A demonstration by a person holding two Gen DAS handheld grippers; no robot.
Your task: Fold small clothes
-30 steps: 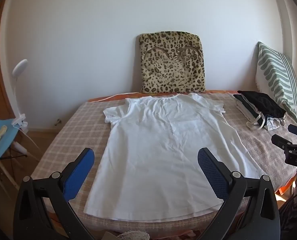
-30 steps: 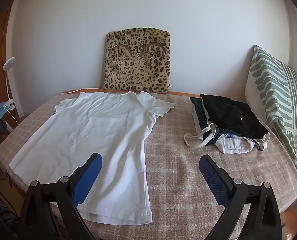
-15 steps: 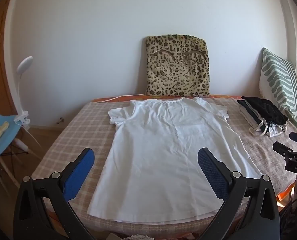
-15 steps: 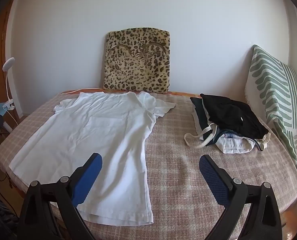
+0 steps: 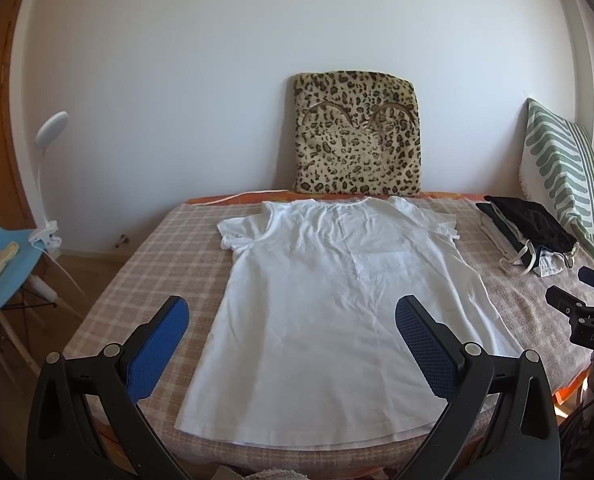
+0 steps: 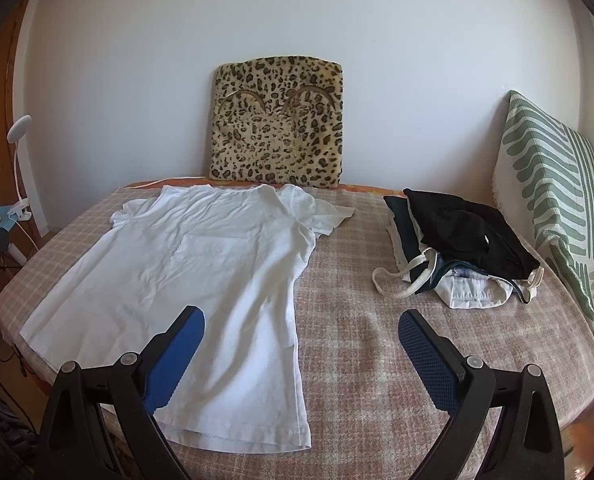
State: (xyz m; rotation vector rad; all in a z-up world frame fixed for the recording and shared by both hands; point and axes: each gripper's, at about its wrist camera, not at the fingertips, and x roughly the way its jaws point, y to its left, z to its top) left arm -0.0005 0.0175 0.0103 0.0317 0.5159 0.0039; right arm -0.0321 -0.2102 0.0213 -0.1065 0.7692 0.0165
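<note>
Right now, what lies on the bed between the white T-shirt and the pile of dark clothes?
Nothing: in the right wrist view, only bare checked blanket separates the white T-shirt from the pile of dark clothes.

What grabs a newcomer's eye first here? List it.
A white T-shirt lies spread flat on the checked bed. A leopard cushion leans on the wall behind it. Dark clothes sit piled at the right; both tongs hang open, empty.
</note>
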